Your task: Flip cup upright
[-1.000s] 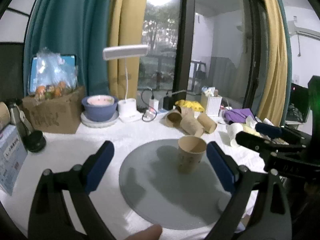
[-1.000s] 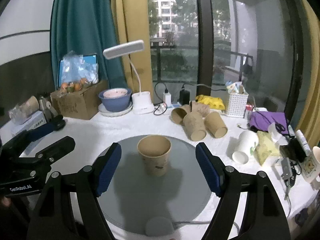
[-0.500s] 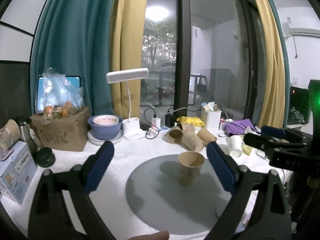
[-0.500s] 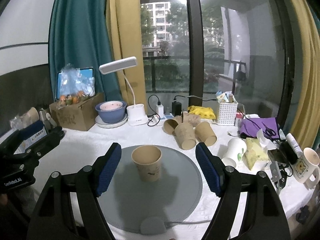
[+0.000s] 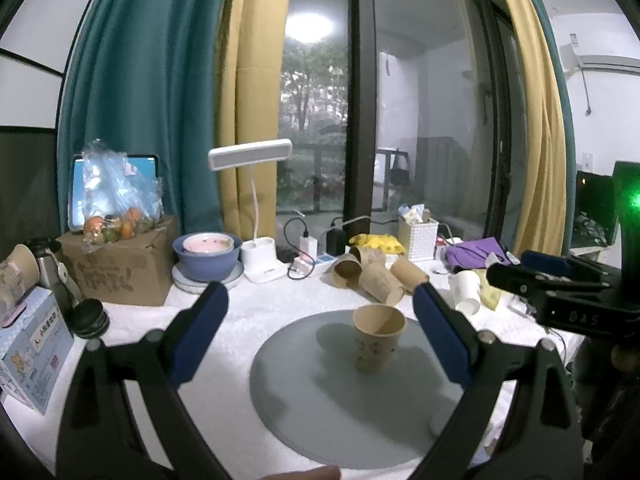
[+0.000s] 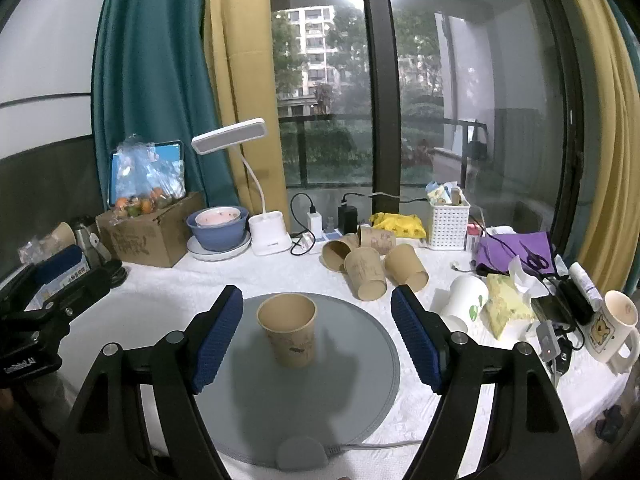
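One paper cup [image 6: 289,329] stands upright, mouth up, on the grey round mat [image 6: 320,408] on the table [image 6: 168,292]. Both grippers, left [image 5: 318,334] and right [image 6: 316,338], hang level before it, jaws spread wide, touching nothing. Behind the mat lie several tipped cups [image 6: 366,266]; a white cup [image 6: 464,298] lies to the right.

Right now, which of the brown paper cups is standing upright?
The cup alone on the grey round mat, mouth up. The other brown cups lie on their sides behind it, off the mat.
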A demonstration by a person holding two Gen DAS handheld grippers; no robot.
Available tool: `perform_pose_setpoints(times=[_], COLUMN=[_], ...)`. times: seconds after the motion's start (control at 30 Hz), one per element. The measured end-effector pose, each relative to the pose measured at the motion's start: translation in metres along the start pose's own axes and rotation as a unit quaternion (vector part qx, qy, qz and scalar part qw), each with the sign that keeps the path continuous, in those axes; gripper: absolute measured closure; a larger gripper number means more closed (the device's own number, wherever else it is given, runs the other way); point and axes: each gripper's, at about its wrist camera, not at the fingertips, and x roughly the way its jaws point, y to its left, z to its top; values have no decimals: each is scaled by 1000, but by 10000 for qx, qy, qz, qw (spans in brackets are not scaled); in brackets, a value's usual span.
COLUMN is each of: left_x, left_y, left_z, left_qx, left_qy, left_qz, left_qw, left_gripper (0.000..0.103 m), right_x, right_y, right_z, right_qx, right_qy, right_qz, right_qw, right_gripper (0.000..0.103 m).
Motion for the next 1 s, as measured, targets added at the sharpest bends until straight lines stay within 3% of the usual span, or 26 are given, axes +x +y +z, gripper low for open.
perform_pose_setpoints(times=[0.87, 1.0], left_x=[2, 1], left_y=[-3, 0], left_z=[-6, -6], left_qx=[-18, -87], left_qy=[83, 55], left_qz=[-48, 131], left_qw=[10000, 9999], left_gripper=[9, 9], right_x=[0, 1], right_y=[0, 0], right_z=[0, 0], right_qx=[-13, -22], right_qy=[-2, -4], right_qz=[-2, 1], right_qw=[10000, 10000], right_gripper=[24, 24])
